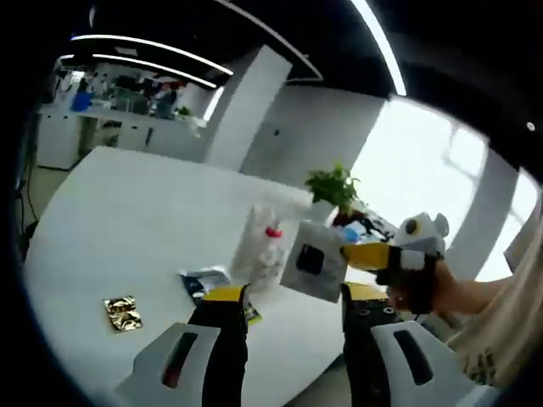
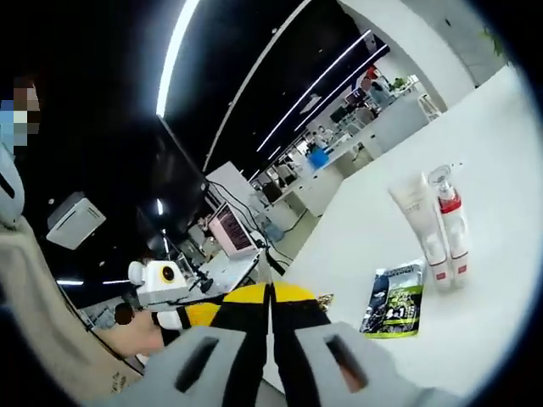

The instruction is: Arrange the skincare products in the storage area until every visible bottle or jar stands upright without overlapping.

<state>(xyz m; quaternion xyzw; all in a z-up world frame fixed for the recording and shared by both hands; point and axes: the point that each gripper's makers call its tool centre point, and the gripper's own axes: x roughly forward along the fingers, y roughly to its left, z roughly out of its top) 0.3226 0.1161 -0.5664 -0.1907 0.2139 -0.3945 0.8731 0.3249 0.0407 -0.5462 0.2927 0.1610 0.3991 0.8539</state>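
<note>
Across the white round table (image 1: pixel 127 220), left to right in the left gripper view: a gold foil sachet (image 1: pixel 123 313), a dark printed sachet (image 1: pixel 204 284), then 2 pale upright skincare containers, a white tube (image 2: pixel 417 222) and a clear pump bottle with a red collar (image 2: pixel 450 229). The left gripper (image 1: pixel 293 309) hangs before them, jaws apart and empty. The right gripper (image 2: pixel 271 297) sits with jaws together, holding nothing. This looks like the approach step; next, a sachet needs grasping.
</note>
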